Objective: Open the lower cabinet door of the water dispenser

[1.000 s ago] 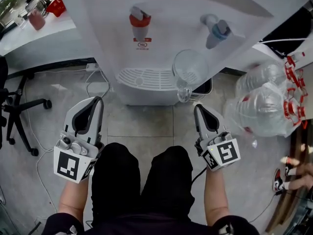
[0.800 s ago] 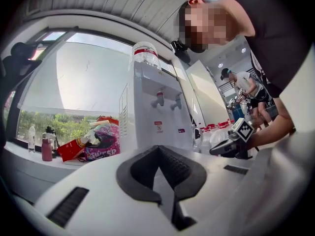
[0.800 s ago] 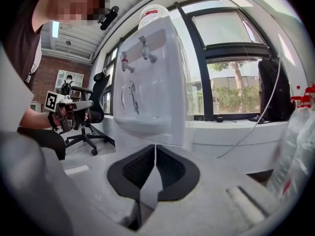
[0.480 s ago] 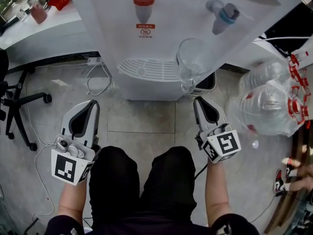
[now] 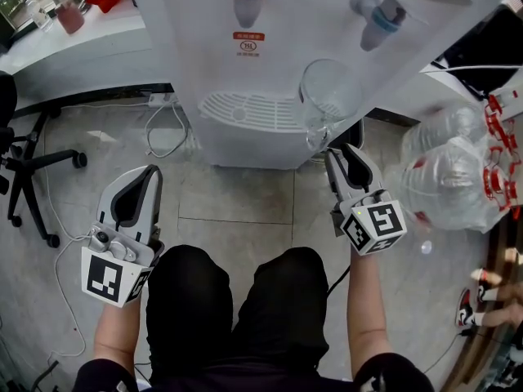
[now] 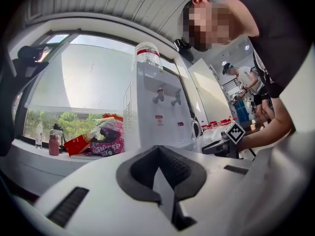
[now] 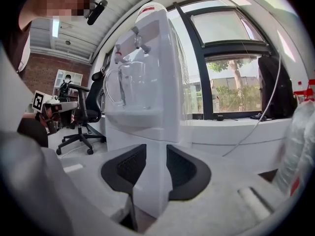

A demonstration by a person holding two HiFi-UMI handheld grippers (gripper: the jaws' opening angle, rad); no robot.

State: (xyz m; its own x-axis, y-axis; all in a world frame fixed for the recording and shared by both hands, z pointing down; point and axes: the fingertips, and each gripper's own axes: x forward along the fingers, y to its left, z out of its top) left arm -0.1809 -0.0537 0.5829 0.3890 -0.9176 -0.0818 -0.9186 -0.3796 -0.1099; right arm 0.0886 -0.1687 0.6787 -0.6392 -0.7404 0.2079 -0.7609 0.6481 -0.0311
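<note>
As the right hand-held gripper's [image 5: 346, 152] jaws, just opening, stand apart and empty, centre them on the lower cabinet door's [image 5: 245, 149] right edge before closing. Left hand-held gripper [image 5: 145, 172]: jaws together, idle.

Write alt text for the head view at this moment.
From above, a person holds two grippers toward a white water dispenser: the right gripper, fingers just opening with nothing between them, is near its lower corner, while the left gripper, fingers together, is farther back over the floor. A glass jug stands on the drip tray.
</note>
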